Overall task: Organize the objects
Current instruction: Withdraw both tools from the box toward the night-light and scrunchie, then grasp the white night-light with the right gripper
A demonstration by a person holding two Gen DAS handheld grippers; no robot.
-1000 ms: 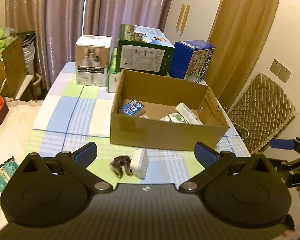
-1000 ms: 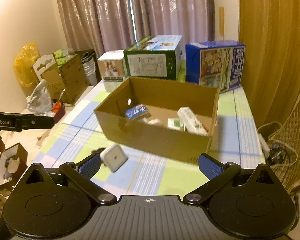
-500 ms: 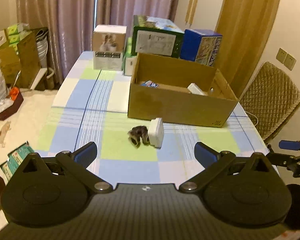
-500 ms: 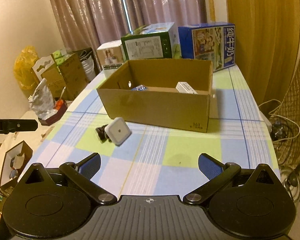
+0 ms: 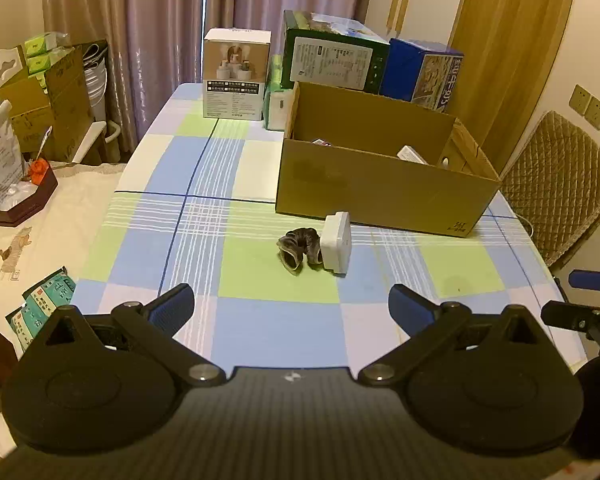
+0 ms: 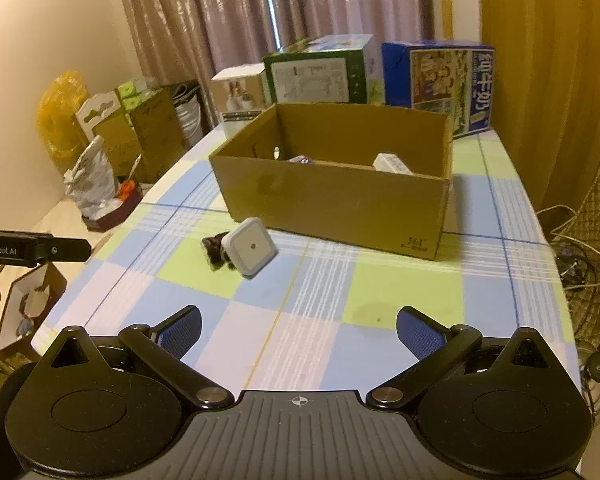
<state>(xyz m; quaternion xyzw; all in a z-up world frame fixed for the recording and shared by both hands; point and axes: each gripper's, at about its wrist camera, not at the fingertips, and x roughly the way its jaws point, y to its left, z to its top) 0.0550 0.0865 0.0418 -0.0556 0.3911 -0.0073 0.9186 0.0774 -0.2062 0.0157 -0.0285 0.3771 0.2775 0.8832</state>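
A white square charger (image 5: 335, 243) (image 6: 250, 252) with a dark coiled cable (image 5: 297, 246) (image 6: 215, 249) lies on the checked tablecloth, just in front of an open cardboard box (image 5: 384, 192) (image 6: 332, 204). Small packets show inside the box, among them a white one (image 6: 392, 163). My left gripper (image 5: 291, 307) hovers open over the near table edge, well short of the charger. My right gripper (image 6: 299, 334) is open too, empty, near the front right of the table. Each gripper shows at the edge of the other's view.
Behind the cardboard box stand a white carton (image 5: 236, 74), a green carton (image 5: 334, 58) and a blue carton (image 5: 424, 72). A quilted chair (image 5: 556, 184) is right of the table. Boxes and bags (image 6: 112, 128) crowd the floor on the left. Cables (image 6: 580, 256) lie at the right.
Both grippers have pulled back and dropped lower, away from the cardboard box. The box and charger look farther off, and the box's inside is less visible. Both stay open.
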